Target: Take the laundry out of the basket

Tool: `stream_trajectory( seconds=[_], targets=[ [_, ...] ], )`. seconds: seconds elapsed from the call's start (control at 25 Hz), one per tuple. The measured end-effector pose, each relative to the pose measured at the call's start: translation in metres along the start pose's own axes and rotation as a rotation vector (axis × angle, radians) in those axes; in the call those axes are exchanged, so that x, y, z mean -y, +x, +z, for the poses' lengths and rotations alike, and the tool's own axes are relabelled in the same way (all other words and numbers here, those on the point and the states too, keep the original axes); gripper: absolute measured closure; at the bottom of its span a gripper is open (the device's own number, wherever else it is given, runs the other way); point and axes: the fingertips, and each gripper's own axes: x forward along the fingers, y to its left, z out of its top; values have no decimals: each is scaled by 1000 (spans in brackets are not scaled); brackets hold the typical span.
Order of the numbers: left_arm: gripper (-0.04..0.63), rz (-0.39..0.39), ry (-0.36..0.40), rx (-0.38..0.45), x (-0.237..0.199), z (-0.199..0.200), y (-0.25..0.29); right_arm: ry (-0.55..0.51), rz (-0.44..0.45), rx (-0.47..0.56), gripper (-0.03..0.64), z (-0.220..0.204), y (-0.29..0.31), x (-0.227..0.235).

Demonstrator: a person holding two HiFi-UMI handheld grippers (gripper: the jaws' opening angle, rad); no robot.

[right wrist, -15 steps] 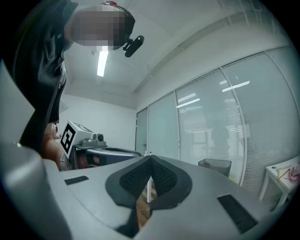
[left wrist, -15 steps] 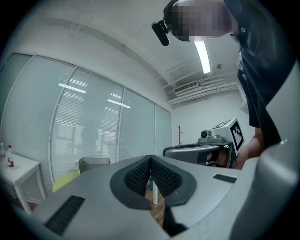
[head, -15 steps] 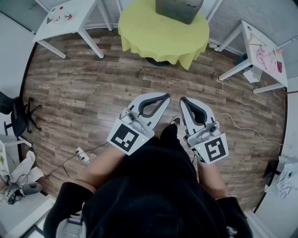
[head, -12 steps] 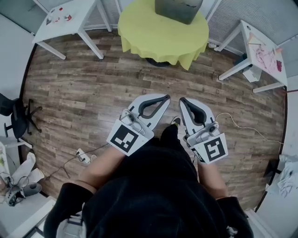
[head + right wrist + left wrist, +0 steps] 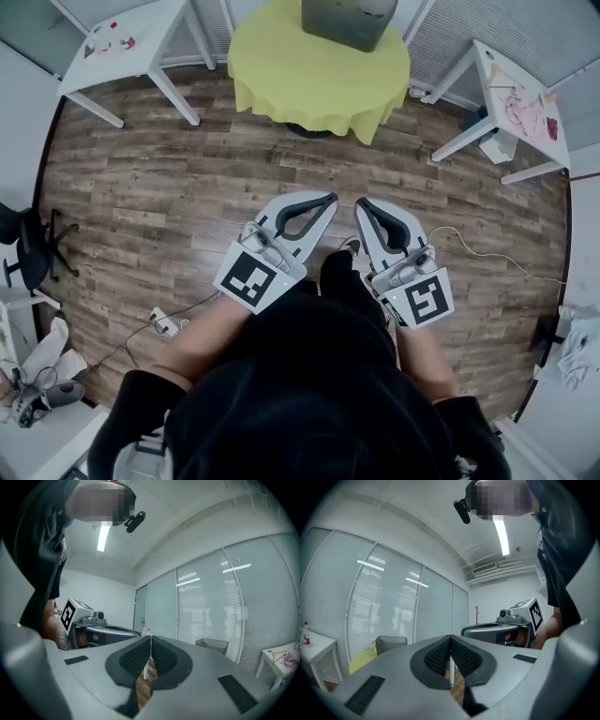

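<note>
Jaws of left gripper [image 5: 331, 198] and right gripper [image 5: 360, 202] pressed together, empty, carried at waist; probably just approaching. Grey basket [image 5: 349, 21] on yellow-clothed bench [image 5: 281, 75], far edge, well apart. Laundry unseen.

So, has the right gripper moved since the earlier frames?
No. The right gripper keeps its gap to the yellow table; only the whole view shifts slightly.

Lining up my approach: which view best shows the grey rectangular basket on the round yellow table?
Left gripper view: the grey rectangular basket stands side-on, rim visible. Head view cuts it off at the top edge; right gripper view shows only its upper part.
</note>
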Motion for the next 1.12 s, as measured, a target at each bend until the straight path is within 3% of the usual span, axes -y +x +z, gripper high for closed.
stream_trajectory(
  seconds=[0.6,1.12],
  targets=[
    [585,50,2,-20,-19,-3,68,5,38,9,594,-11,9,67],
    [586,107,14,-32,-45,2,164,47,66,35,594,-15,17,174]
  ],
)
